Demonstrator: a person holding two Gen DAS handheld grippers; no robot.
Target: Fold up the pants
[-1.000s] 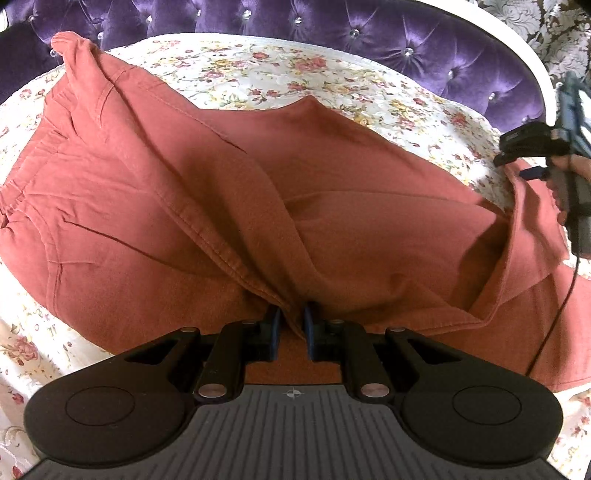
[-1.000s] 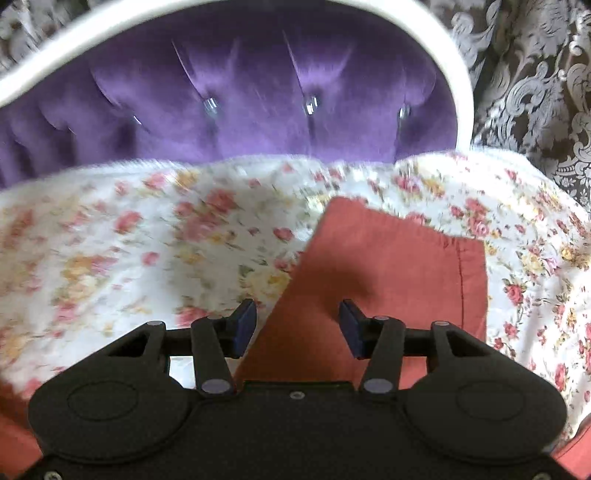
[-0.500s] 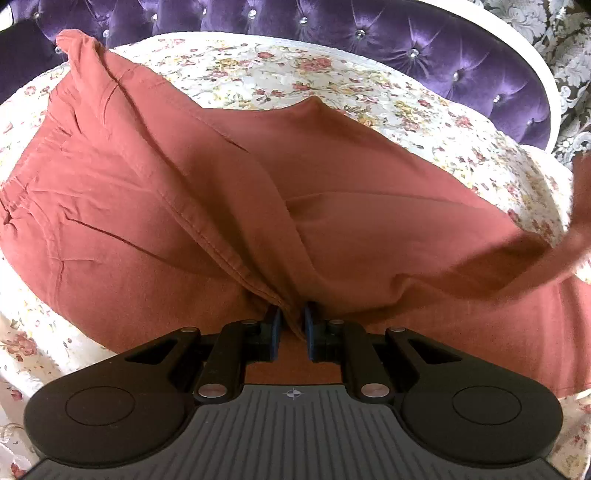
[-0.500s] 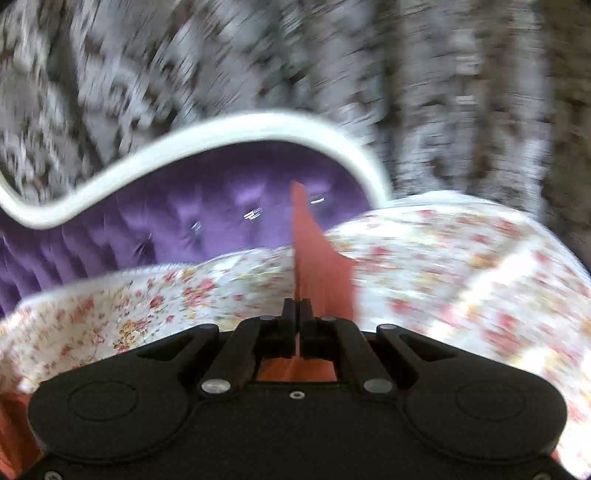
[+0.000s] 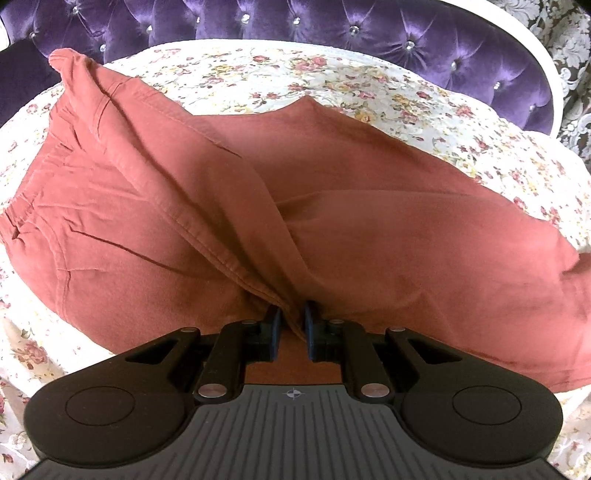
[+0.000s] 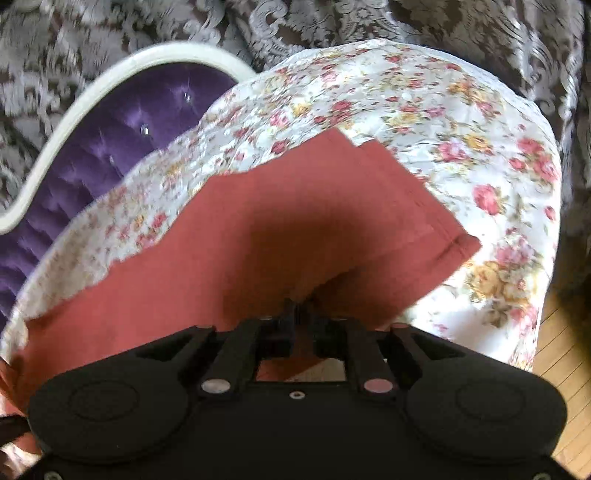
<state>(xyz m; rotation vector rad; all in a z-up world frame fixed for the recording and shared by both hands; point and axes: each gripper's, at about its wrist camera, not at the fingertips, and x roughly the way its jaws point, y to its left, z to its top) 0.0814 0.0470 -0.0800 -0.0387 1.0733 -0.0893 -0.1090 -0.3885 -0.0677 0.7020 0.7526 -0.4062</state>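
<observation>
Rust-red pants (image 5: 258,206) lie spread across a floral bedspread (image 5: 332,81), waistband at the left, legs running right. My left gripper (image 5: 291,325) is shut on a bunched fold of the pants at their near edge. In the right wrist view the leg end of the pants (image 6: 314,229) shows with its hems (image 6: 454,243) at the right. My right gripper (image 6: 299,314) is shut on the pants near that leg end, and the cloth rises into its jaws.
A purple tufted headboard (image 5: 332,29) with a white frame (image 6: 110,70) curves behind the bed. Patterned grey wallpaper (image 6: 406,22) is beyond it. The bed's edge (image 6: 546,258) drops to a wooden floor (image 6: 561,369) at the right.
My right gripper shut on the leg end, lifted it, and has swung so it looks down over the bed's corner. The lifted cloth left the left view. My left gripper stayed still.
</observation>
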